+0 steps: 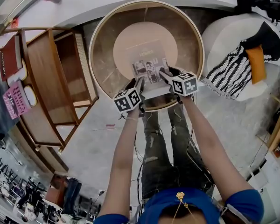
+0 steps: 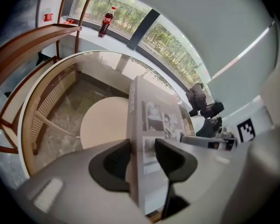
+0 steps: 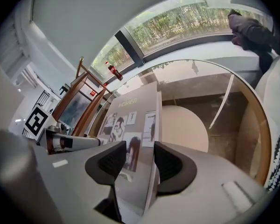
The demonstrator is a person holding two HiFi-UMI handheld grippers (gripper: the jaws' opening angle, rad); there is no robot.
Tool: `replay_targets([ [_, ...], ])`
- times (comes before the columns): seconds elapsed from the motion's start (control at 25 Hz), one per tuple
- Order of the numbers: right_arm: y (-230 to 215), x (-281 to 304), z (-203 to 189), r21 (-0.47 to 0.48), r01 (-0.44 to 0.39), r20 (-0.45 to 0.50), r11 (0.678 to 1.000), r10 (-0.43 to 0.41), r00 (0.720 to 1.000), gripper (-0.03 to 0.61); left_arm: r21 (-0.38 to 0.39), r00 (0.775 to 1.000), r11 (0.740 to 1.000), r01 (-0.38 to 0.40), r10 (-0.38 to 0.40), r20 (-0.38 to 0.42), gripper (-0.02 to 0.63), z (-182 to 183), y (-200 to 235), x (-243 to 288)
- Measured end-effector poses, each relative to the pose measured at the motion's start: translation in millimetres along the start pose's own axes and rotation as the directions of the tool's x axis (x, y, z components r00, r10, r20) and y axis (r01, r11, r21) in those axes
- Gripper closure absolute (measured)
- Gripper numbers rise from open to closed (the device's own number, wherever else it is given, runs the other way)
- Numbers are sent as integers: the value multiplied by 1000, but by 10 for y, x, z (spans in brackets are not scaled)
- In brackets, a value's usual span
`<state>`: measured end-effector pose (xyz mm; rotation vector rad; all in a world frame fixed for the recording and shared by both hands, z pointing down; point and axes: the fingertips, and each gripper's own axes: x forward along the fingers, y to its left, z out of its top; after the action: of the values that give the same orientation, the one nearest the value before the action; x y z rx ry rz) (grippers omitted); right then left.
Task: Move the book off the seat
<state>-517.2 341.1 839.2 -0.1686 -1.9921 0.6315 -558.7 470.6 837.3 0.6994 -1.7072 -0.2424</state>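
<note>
Arms outstretched, left claw (image 1: 136, 84) and right claw (image 1: 168, 74) each pinch the book (image 1: 148, 62).

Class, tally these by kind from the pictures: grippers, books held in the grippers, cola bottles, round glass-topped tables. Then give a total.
Grippers: 2, the left gripper and the right gripper
Books held in the grippers: 1, the book
Cola bottles: 1, the cola bottle
Round glass-topped tables: 1, the round glass-topped table
Total: 5
</note>
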Motion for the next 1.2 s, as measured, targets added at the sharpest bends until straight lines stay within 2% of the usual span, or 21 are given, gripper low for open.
replay_targets([
  [1.2, -10, 5, -11, 0, -16, -3, 1000, 16, 1000, 387, 1, 1000, 1000, 30, -30, 4, 442, -3, -2, 12],
])
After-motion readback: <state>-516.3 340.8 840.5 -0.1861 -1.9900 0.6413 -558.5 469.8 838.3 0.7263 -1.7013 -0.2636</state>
